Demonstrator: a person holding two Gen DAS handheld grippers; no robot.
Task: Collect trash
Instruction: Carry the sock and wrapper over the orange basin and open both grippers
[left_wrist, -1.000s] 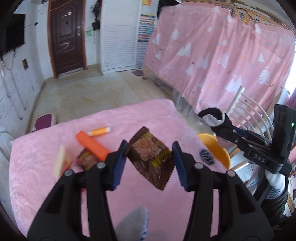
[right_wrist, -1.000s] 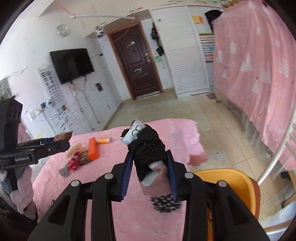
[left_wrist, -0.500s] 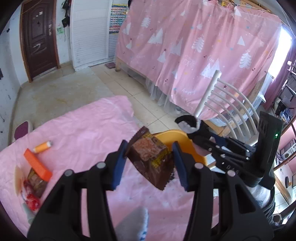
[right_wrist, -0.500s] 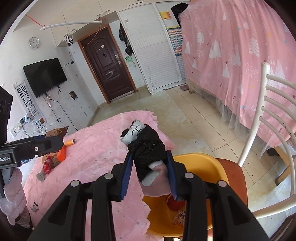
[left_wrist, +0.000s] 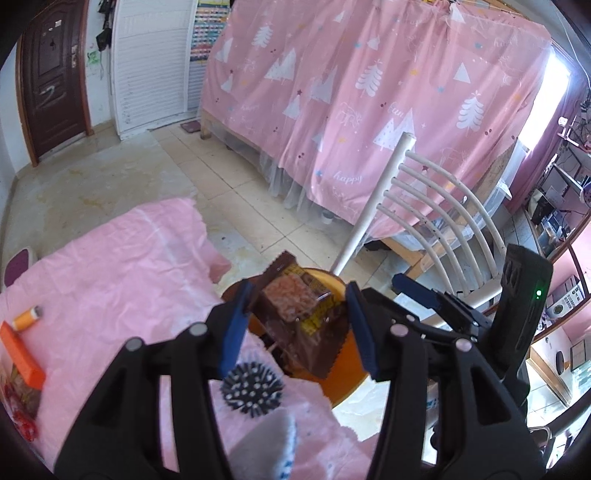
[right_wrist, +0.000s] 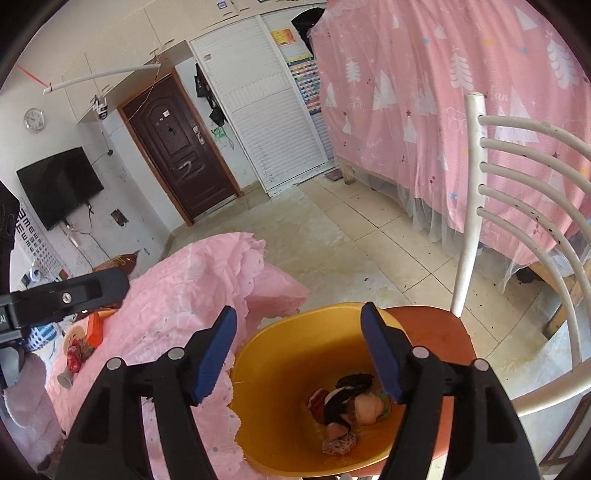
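My left gripper (left_wrist: 298, 295) hangs over the yellow bowl (left_wrist: 345, 380) with a brown snack wrapper (left_wrist: 295, 317) between its blue pads. The jaws are opening, but the pads still touch the wrapper. My right gripper (right_wrist: 299, 310) stands over the same yellow bowl (right_wrist: 266, 373) with nothing between its fingers, its jaws opening. A black cloth bundle (right_wrist: 347, 387) lies in the bowl among other scraps. More trash stays on the pink tablecloth (left_wrist: 122, 280): an orange box (left_wrist: 22, 354), an orange tube (left_wrist: 26, 317) and red wrappers (left_wrist: 18, 410).
The bowl sits on an orange chair seat (right_wrist: 436, 332) with a white barred back (right_wrist: 471, 206), close against the table's edge. A black spiky ball (left_wrist: 253, 387) lies on the cloth by the bowl. A pink curtain (left_wrist: 369, 110) hangs behind the chair, with tiled floor between.
Both grippers swung from over the table to over the yellow bowl. The right gripper opened and let go of the black bundle, which now lies in the bowl. The wrapper stays in the left gripper.
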